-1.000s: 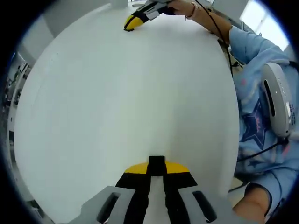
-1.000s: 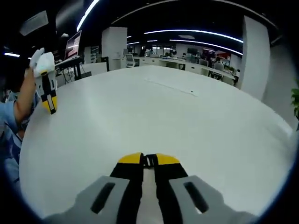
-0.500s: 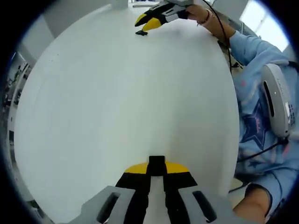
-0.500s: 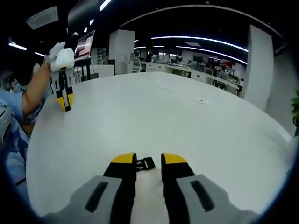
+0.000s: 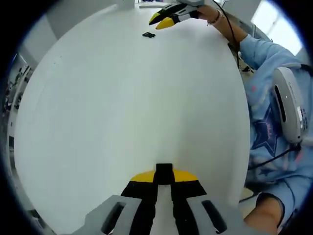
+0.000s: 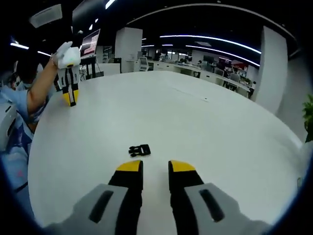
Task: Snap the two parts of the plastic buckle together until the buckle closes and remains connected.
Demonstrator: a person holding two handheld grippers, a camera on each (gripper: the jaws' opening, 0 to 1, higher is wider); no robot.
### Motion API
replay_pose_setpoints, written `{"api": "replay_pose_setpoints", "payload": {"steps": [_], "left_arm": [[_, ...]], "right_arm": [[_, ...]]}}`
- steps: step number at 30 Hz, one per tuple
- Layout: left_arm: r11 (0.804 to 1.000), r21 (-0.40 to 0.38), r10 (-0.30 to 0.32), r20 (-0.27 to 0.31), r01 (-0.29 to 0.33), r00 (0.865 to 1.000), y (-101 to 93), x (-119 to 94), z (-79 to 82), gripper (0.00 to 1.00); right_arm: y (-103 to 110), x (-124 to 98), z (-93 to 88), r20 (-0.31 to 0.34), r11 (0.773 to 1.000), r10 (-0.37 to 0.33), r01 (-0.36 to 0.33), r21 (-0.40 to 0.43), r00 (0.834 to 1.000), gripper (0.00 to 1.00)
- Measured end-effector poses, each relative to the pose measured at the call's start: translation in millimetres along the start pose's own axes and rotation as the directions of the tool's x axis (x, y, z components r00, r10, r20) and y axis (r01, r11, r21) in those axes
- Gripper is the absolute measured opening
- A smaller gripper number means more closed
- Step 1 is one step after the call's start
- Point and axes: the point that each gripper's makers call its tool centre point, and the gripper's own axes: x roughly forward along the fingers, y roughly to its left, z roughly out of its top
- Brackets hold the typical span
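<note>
A small black buckle piece [image 6: 139, 150] lies flat on the white table [image 6: 205, 127], just ahead of my right gripper [image 6: 154, 169], which is open with nothing between its jaws. In the left gripper view that piece [image 5: 148, 35] sits far off, with the right gripper [image 5: 159, 21] hovering open just beyond it. My left gripper [image 5: 164, 174] is shut on a short black buckle part [image 5: 164, 169] that sticks out between its yellow tips. In the right gripper view the left gripper [image 6: 71, 99] hangs tip-down at the table's left edge, held by a gloved hand.
A person in a light blue top [image 5: 274, 122] sits along the table's edge. Desks, monitors and pillars [image 6: 195, 54] stand beyond the table in the office.
My right gripper has opened, let go of the black buckle piece and drawn back; the piece now lies on the table. The left gripper has kept its hold.
</note>
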Motion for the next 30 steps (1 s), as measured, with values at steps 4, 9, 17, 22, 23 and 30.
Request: {"api": "replay_pose_setpoints", "payload": {"steps": [4,9,17,22,23,30], "left_arm": [[1.0,0.001,0.006,-0.004,-0.006,1.0,1.0,-1,0.1,0.09],[1.0,0.0,0.007,-0.001,-0.007,1.0,1.8,-1,-0.4,0.09],[1.0,0.0,0.012,-0.011,-0.012,1.0,2.1,-2,-1.6,0.09],[1.0,-0.004,0.009,-0.003,-0.009,1.0,2.4,-2,-2.7,0.09],[1.0,-0.006,0.008,-0.002,-0.008,1.0,2.6,-2,-2.8,0.09],[1.0,-0.006,0.009,-0.001,-0.009,1.0,3.0,-2,-3.7,0.09]], "right_arm": [[6,6,-1.0,-0.005,1.0,0.015,-0.015,0.018,1.0,0.22],[6,14,4.5,-0.003,0.999,-0.004,0.004,0.046,1.0,0.23],[7,27,15.1,-0.017,0.997,-0.058,0.058,0.041,0.998,0.29],[8,37,22.3,-0.018,0.996,-0.078,0.079,0.044,0.997,0.31],[7,39,25.2,-0.019,0.996,-0.084,0.084,0.03,0.996,0.32],[14,41,29.6,-0.091,0.992,0.013,-0.024,-0.127,0.996,0.3]]}}
